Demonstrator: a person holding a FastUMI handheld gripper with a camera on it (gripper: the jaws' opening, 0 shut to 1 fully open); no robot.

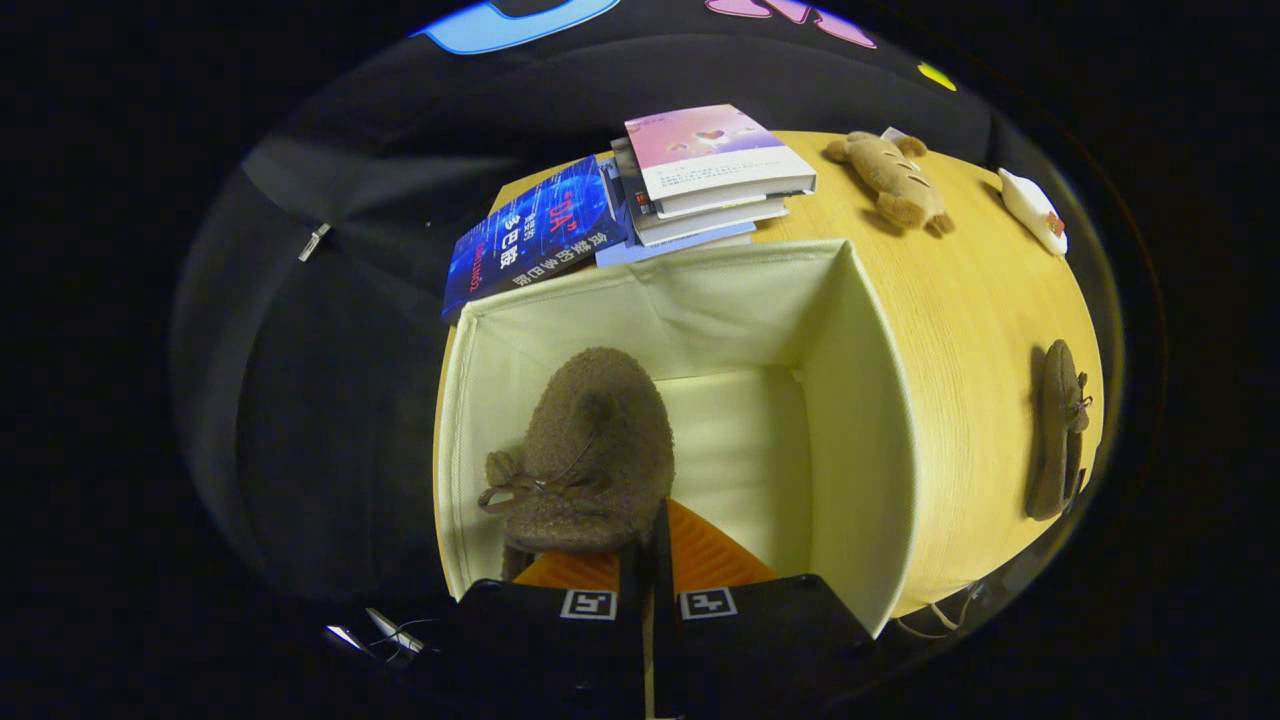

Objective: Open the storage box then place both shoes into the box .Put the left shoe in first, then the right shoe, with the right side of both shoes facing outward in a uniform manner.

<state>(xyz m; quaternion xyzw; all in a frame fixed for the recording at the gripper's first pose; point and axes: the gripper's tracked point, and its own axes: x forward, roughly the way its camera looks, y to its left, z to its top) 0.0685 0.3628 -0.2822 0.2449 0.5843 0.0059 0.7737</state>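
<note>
The cream fabric storage box stands open on the wooden table, right under me. A brown fuzzy shoe with a small bow hangs inside the box along its left wall, toe pointing away from me. My gripper is shut on the shoe's heel rim, and its orange fingers are nearly together with the rim between them. The second brown shoe lies on the table to the right of the box, well apart from it.
A stack of books and a blue book lie just beyond the box's far wall. A brown plush toy and a small white object rest on the table's far right part.
</note>
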